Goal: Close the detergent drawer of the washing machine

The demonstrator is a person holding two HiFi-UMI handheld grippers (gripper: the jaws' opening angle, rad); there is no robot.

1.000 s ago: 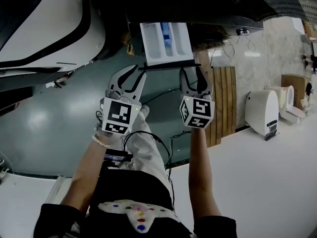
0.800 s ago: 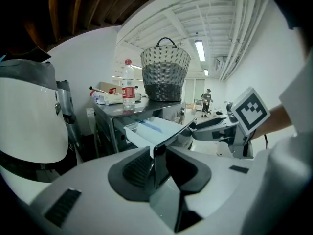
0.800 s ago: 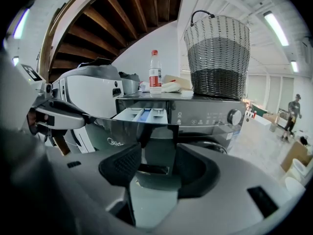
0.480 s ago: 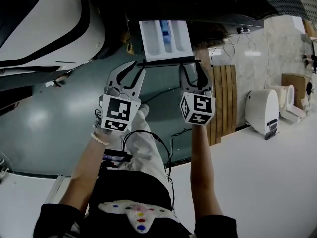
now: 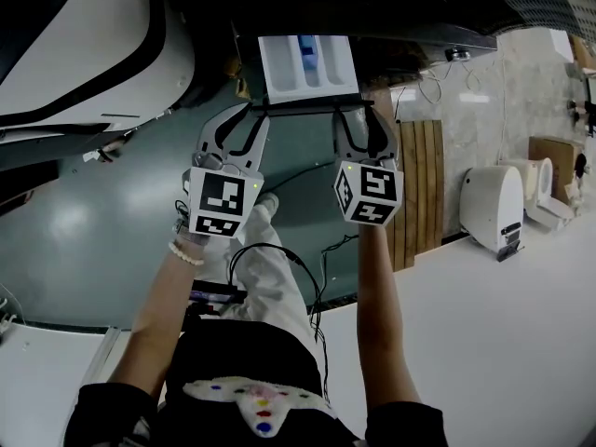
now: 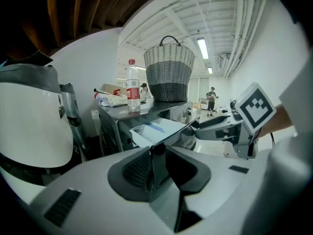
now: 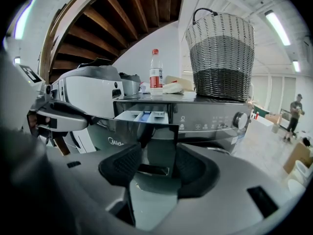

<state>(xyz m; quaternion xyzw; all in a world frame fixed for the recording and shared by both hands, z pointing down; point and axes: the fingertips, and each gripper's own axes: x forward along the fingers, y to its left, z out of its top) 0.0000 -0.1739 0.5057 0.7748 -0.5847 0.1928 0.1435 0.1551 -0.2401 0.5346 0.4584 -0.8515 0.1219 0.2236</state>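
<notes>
Washer (image 7: 215, 124): drawer (image 5: 307, 63) at left gripper (image 5: 256, 113), right gripper (image 5: 358, 115)

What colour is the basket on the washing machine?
The basket is pale above, dark grey below; right gripper view.

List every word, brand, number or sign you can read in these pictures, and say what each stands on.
"Midea": on the dark front of the washing machine, below the open white detergent drawer.
Red label on the clear plastic bottle: too small to read.
Symbols on the dark control panel: too small to read.
Black-and-white square markers on the gripper cubes: patterns, no words.
</notes>
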